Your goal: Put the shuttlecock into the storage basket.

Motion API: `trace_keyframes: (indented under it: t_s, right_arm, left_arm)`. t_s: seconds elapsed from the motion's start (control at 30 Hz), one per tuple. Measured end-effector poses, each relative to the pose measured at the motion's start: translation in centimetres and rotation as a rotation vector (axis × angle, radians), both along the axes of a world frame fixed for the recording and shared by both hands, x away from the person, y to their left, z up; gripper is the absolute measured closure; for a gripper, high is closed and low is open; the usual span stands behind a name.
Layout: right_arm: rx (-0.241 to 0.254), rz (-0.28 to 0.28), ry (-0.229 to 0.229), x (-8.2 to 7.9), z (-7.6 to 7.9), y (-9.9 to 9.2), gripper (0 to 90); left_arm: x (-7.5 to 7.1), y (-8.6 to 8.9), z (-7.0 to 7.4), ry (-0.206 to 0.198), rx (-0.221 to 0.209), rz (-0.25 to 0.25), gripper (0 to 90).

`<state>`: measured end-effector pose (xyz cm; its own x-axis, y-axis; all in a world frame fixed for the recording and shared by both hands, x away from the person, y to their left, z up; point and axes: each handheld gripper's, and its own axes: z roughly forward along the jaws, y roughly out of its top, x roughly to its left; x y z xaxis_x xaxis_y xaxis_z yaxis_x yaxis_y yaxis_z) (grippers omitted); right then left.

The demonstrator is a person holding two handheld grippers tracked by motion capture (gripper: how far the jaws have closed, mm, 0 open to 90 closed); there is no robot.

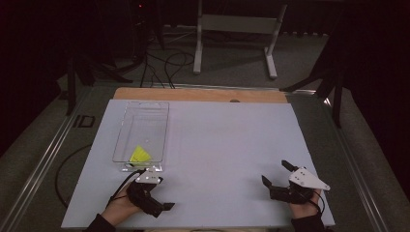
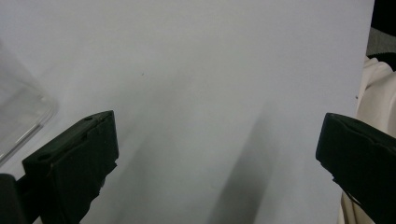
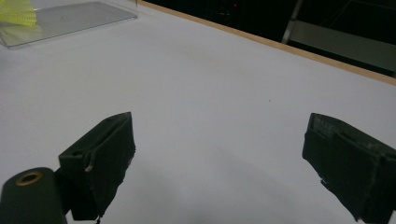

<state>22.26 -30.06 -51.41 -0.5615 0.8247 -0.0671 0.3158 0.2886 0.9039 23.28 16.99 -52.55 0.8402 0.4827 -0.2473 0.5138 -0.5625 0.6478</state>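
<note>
The room around my table (image 1: 217, 145) is dim, the far floor and corners nearly black, while the white top catches the light evenly and looks pale grey-blue. From the high view everything is soft and a bit grainy. Looking along my left claw (image 2: 217, 154), its jaws are blurred, and broad soft shadows stretch across the sheet. The clear tray (image 3: 70, 18) shows a faint sheen, with the yellow piece (image 3: 16, 13) smeared and overbright.

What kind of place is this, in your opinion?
Probably a dim lab or recording studio: a white board covers a wooden table, cables trail over grey carpet, and a clear plastic tray holds a yellow piece.
</note>
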Motion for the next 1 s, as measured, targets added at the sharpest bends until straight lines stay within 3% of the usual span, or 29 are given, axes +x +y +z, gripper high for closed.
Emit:
trace_keyframes:
  t_s: [0.27, 0.47, 0.73, 1.0]
  right_arm:
    - [-0.001, 0.003, 0.000, 0.0, 0.0, 0.0, 9.3]
    - [-0.001, 0.004, 0.002, 0.0, -0.1, -0.1, 9.3]
    - [-0.004, 0.018, 0.007, 0.0, -0.1, 0.1, 9.3]
    - [-0.006, 0.026, 0.014, 0.1, -0.3, 0.2, 9.3]
  left_arm:
    - [-0.3, 0.8, -0.3, -0.012, -0.014, 0.033, 0.0]
    - [-0.4, 1.0, -0.1, -0.063, -0.026, 0.075, 0.0]
    - [-0.3, 1.5, -0.4, -0.080, -0.079, 0.141, 0.0]
    - [-0.3, 1.3, -0.8, -0.101, -0.055, 0.165, 0.1]
